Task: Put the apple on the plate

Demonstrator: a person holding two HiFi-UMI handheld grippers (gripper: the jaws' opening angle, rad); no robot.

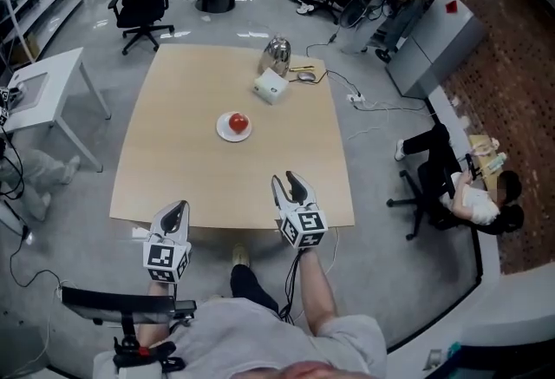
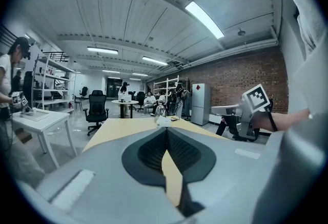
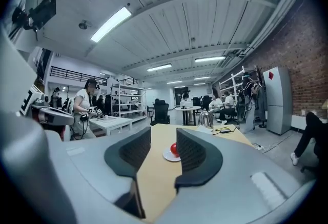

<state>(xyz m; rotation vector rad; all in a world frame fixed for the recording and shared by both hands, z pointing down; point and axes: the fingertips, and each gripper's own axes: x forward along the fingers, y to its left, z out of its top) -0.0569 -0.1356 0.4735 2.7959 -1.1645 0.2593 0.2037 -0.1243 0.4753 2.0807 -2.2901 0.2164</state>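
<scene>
A red apple point(image 1: 239, 121) rests on a small white plate point(image 1: 227, 133) in the middle of the tan table point(image 1: 173, 169). Both grippers hover over the table's near edge, well short of the plate. My right gripper point(image 1: 289, 180) stands open with nothing between its fingers; in the right gripper view point(image 3: 163, 138) the apple point(image 3: 174, 149) and plate point(image 3: 167, 156) show far ahead, partly hidden by the right finger. My left gripper point(image 1: 178, 207) is shut and empty, its pads meeting at the tips point(image 2: 166, 133).
At the table's far side stand a white box point(image 1: 270, 87), a metal kettle point(image 1: 277, 55) and a mouse point(image 1: 305, 75). A white side table point(image 1: 43, 87) is at the left, a black chair point(image 1: 141, 0) beyond. A seated person point(image 1: 460, 191) is at the right.
</scene>
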